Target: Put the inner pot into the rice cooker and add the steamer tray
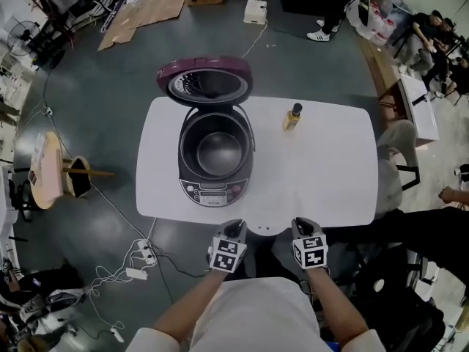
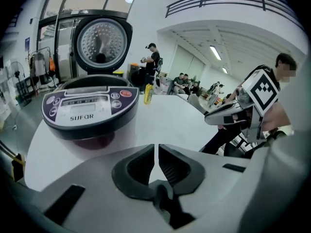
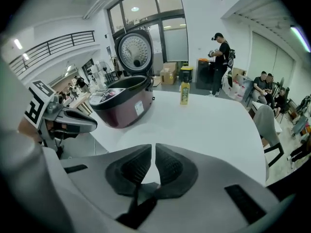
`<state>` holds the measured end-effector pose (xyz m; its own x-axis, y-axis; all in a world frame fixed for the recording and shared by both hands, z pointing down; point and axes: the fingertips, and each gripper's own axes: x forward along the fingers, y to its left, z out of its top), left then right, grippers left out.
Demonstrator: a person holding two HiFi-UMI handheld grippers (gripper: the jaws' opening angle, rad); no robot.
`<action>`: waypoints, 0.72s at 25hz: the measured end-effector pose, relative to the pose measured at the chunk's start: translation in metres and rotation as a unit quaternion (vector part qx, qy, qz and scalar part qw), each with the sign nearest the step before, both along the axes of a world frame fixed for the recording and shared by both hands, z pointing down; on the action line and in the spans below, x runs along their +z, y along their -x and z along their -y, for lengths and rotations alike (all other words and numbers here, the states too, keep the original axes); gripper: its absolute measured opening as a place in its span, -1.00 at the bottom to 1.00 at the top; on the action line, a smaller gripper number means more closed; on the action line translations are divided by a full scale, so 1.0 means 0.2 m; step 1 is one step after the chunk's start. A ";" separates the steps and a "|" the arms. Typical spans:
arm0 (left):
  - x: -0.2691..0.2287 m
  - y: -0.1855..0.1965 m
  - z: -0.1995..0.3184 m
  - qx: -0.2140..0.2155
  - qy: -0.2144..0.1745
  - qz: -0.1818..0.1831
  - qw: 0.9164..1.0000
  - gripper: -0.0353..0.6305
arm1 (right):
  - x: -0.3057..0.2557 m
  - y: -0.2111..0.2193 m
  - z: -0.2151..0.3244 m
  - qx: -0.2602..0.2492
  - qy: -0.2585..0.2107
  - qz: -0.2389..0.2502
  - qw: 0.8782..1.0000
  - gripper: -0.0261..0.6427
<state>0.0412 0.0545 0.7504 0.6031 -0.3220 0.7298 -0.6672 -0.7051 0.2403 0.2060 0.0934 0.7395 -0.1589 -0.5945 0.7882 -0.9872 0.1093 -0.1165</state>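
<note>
Here's the rice cooker [image 1: 214, 193] on the left half of the bench [image 1: 330, 174], control panel facing the near edge and lid [image 1: 205, 83] thrown right back toward the far edge. Look down inside and there's a dark, smooth bowl sitting in the body. I'd call that the inner pot [image 1: 218, 151], so the first half of the job looks done. The steamer tray is another story: I can't pick one out on the bench or in the cooker, and the head view is too small to rule out something lying low in the pot. On my reading the tray is yet to go in, and it would have to be found first. The only other thing on the bench is a small yellow bottle [image 1: 293, 116] near the far edge, well apart from the cooker on its right. Now the hands: both are low and tucked in close to the body, just off the middle of the near edge, side by side with forearms angled inward. The left claw [image 1: 234, 228] points forward and down toward the cooker's front panel, its jaws a thin slit apart with nothing between them. The right claw [image 1: 303, 227] mirrors it, aimed across open bench, also a bare sliver apart and empty. Neither one touches the cooker.
</note>
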 end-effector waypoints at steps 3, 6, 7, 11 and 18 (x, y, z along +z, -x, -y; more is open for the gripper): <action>0.11 0.01 0.00 -0.012 0.015 0.016 1.000 -0.70 | 0.12 -0.04 0.01 -0.008 0.024 -0.006 1.000 -0.73; 0.23 0.02 0.01 -0.023 0.026 0.034 0.999 -0.62 | 0.21 -0.10 0.02 -0.012 0.043 -0.010 0.999 -0.65; 0.28 0.02 0.01 -0.028 0.032 0.041 0.998 -0.59 | 0.25 -0.11 0.02 -0.014 0.051 -0.010 0.999 -0.62; 0.43 0.06 0.02 -0.059 0.064 0.063 0.994 -0.41 | 0.36 -0.13 0.04 -0.024 0.079 -0.007 0.997 -0.50; 0.61 0.04 0.04 -0.096 0.106 0.077 0.987 -0.34 | 0.57 -0.16 0.10 -0.036 0.116 -0.006 0.993 -0.43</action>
